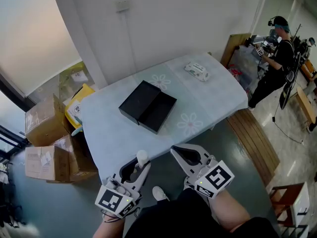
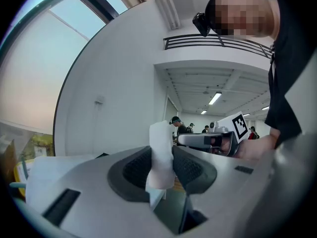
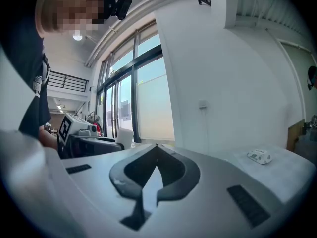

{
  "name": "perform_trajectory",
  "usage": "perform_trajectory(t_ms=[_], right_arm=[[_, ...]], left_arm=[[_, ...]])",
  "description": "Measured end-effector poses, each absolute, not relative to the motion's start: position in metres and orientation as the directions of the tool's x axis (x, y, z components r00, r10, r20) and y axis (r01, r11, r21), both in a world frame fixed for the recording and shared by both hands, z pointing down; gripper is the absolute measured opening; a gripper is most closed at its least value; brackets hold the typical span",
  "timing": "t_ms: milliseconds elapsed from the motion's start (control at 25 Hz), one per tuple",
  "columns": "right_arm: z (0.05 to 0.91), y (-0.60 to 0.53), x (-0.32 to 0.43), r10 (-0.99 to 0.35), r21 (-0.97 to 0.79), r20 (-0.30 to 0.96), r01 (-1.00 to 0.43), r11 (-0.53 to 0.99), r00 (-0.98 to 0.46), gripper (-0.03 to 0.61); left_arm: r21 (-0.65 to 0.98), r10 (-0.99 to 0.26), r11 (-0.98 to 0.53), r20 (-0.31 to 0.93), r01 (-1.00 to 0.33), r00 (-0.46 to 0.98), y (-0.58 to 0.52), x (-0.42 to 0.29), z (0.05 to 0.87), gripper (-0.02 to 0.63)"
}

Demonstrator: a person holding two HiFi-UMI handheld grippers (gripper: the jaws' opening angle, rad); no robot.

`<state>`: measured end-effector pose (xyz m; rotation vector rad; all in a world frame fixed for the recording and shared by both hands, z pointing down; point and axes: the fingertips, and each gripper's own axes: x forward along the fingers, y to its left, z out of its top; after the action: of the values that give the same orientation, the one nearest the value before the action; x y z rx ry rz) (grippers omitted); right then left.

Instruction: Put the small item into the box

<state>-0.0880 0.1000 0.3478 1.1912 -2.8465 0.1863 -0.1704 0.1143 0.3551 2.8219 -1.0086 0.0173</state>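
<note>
Two tongs sit low at the near edge of the surface [image 1: 114, 133]. Noted: left tongs [image 1: 140, 166] clenched on the small white item [image 1: 142, 157], which stands upright in the grip with its top poking above the tips. It looks like a short roll or plug; the material is not clear in either view. Beside them, right tongs [image 1: 174, 151] closed tip to tip, nothing between. Mid-surface, the black box [image 1: 147, 106] lies open, its two halves side by side, well apart from the item. Near the far right corner lies a white packet [image 1: 196, 70]. Several cardboard cartons [image 1: 47, 143] are on the floor past the left edge.
</note>
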Motion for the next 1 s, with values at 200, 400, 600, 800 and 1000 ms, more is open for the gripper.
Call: perform_trajectory(t_ms=[200, 400, 600, 800, 1000], right_arm=[[0.348, 0.097, -0.091, -0.703, -0.084, 0.096, -0.709, 0.7, -0.705, 0.009], [0.345, 0.093, -0.093, -0.706, -0.079, 0.093, -0.712, 0.698, -0.702, 0.009], [0.341, 0.089, -0.092, -0.714, -0.073, 0.088, -0.719, 0.691, -0.695, 0.009], [0.337, 0.086, -0.093, -0.712, -0.065, 0.08, -0.716, 0.695, -0.698, 0.009], [0.336, 0.077, -0.089, -0.705, -0.066, 0.082, -0.71, 0.701, -0.704, 0.009]], left_arm=[[0.141, -0.631, -0.762, 0.057, -0.632, 0.774, 0.113, -0.174, 0.356, 0.132], [0.142, -0.633, -0.76, 0.055, -0.634, 0.772, 0.111, -0.178, 0.355, 0.132], [0.134, -0.631, -0.763, 0.056, -0.632, 0.774, 0.111, -0.18, 0.353, 0.132], [0.128, -0.635, -0.761, 0.051, -0.636, 0.771, 0.108, -0.183, 0.35, 0.132], [0.123, -0.64, -0.758, 0.051, -0.641, 0.767, 0.102, -0.178, 0.348, 0.132]])
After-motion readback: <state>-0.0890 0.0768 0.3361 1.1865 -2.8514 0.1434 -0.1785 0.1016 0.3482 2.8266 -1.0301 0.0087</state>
